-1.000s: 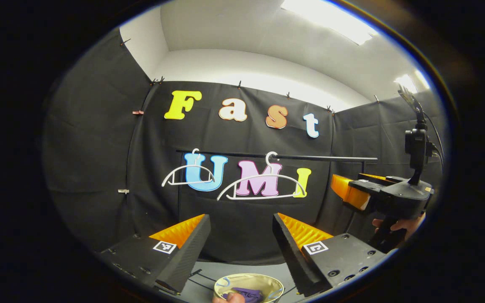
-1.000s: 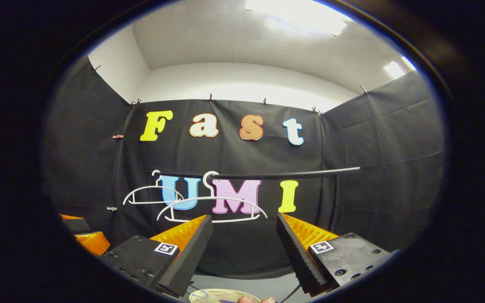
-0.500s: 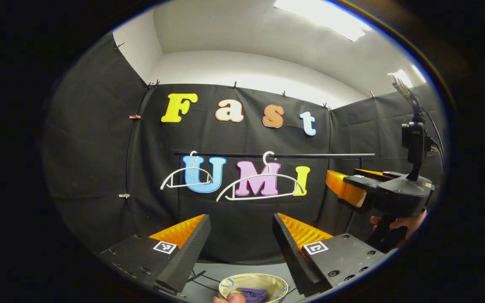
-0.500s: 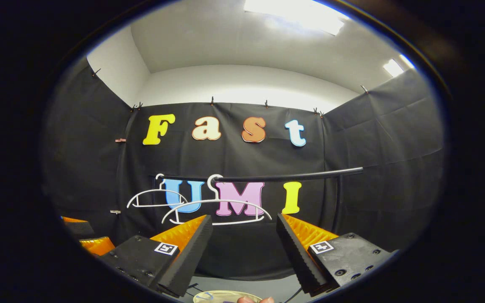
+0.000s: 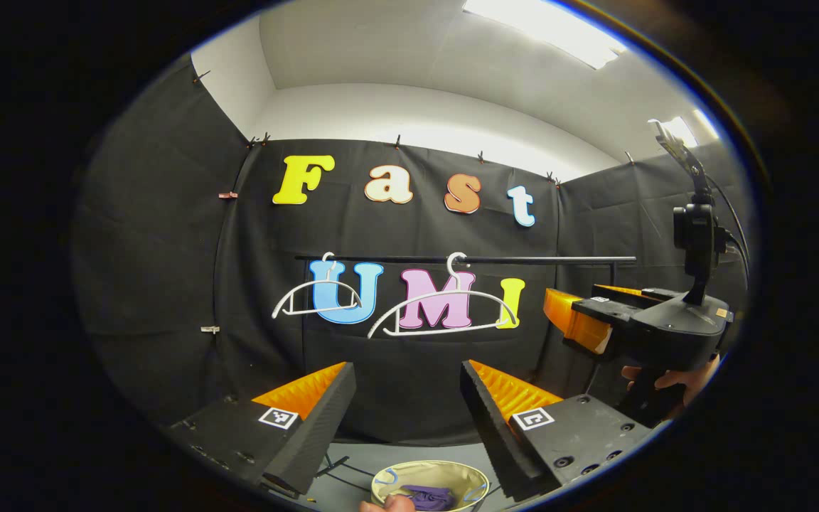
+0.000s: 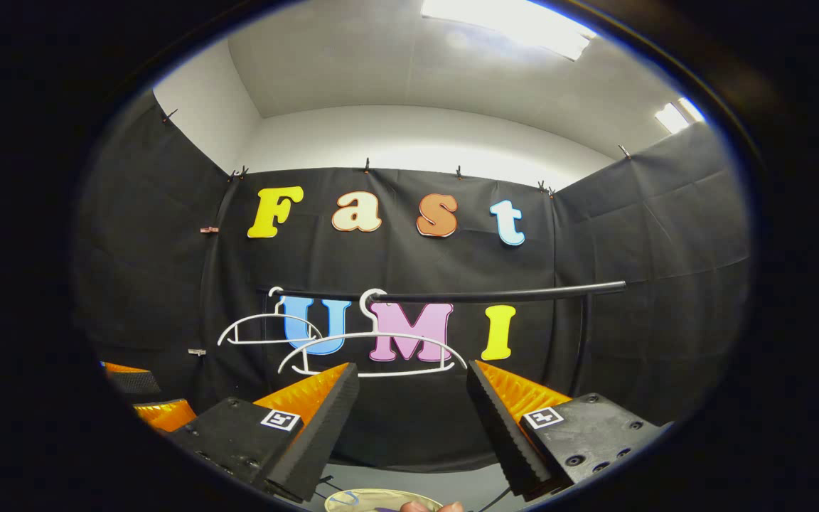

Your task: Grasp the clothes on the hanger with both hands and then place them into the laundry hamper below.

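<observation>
Clothes (image 5: 426,497) seemingly in hamper (image 5: 429,475), two hangers (image 5: 443,311) bare

Black cloth (image 5: 168,235) is hanging on back & side walls, pinned along the top w/ small clips (image 5: 397,141). White wall (image 5: 409,114) is showing above the cloth, running up to a white ceiling (image 6: 395,64). Ceiling lights (image 5: 544,28) are glowing bright at upper right; a 2nd, smaller one (image 6: 672,117) is shining farther right. A black rail (image 6: 452,295) is running across in front of the back cloth, w/ a post (image 6: 580,348) going down at its right end. Grey floor (image 5: 409,455) is showing at the bottom, thin black cables (image 5: 342,466) lying across it.
</observation>
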